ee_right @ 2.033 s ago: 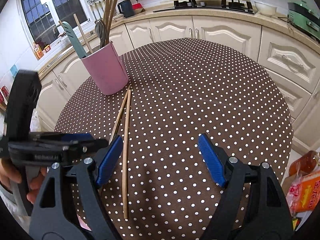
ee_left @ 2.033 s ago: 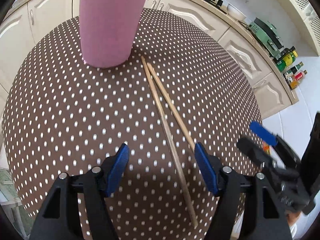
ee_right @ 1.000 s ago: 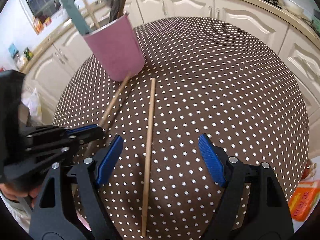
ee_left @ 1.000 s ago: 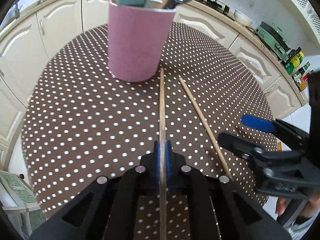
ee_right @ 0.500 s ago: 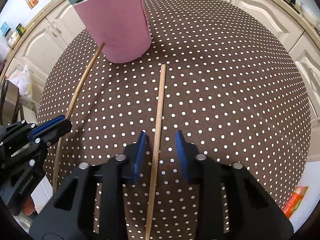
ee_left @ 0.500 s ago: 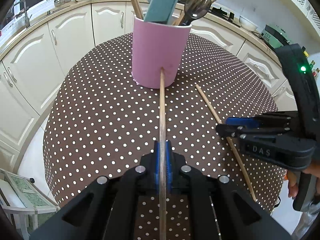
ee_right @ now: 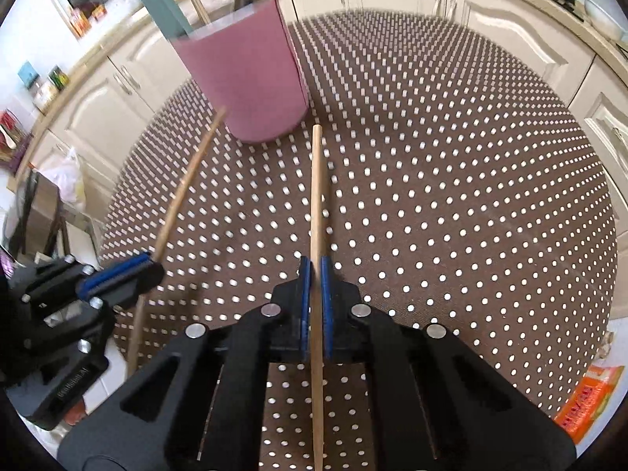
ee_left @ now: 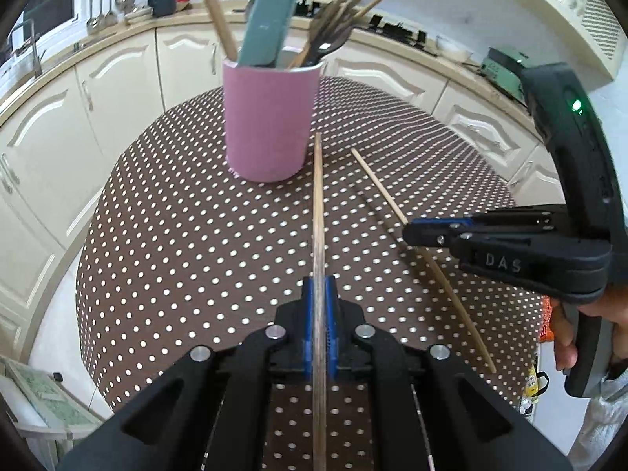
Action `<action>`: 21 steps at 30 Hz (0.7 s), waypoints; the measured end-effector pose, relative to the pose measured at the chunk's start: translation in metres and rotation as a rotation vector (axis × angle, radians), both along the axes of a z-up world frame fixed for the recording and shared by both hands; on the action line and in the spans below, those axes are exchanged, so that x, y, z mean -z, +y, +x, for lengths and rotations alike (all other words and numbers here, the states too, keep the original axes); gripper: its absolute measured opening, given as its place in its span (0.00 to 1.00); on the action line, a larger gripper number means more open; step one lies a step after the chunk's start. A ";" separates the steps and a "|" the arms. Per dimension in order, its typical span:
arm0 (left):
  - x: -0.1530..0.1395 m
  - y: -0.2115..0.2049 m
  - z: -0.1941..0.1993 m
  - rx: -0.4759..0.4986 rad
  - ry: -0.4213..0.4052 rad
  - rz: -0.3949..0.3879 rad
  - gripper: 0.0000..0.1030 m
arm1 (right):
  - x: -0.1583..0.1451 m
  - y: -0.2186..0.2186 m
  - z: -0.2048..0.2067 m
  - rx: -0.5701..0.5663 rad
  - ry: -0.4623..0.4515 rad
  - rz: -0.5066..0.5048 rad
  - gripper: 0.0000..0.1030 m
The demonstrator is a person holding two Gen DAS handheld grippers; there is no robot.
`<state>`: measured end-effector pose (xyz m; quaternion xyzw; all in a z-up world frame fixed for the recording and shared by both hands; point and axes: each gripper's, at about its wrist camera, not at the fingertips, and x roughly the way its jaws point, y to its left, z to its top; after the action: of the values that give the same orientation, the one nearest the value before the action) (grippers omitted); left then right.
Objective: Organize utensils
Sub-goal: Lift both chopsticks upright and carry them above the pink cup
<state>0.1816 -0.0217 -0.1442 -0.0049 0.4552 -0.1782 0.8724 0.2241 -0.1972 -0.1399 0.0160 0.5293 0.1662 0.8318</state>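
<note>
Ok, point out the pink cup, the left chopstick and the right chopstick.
pink cup (ee_left: 269,125), left wrist view, front wall.
left chopstick (ee_left: 318,204), left wrist view, shaft ahead of the tongs.
right chopstick (ee_right: 315,192), right wrist view, shaft ahead of the tongs.

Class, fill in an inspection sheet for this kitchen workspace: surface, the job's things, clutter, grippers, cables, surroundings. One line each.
Surface: round table, brown polka-dot cloth.
Job's things: pink holder upright, holding utensils; two chopsticks, left chopstick, right chopstick.
Clutter: nothing seen on the cloth.
Grippers: left gripper shut on the left chopstick; right gripper shut on the right chopstick.
Cables: nothing seen.
Surroundings: cream cabinets, orange packet beside the table.
</note>
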 end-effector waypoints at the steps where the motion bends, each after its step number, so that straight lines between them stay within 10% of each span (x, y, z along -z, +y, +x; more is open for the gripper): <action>1: -0.002 -0.002 -0.002 0.008 -0.010 -0.005 0.06 | -0.005 -0.007 -0.004 0.004 -0.016 0.023 0.06; 21: -0.059 -0.032 -0.063 0.182 -0.395 -0.163 0.06 | -0.081 -0.073 -0.078 0.103 -0.455 0.419 0.06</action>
<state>0.1185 -0.0536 -0.0849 0.0007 0.2585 -0.2896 0.9216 0.1463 -0.2701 -0.0588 0.1763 0.2825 0.2287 0.9148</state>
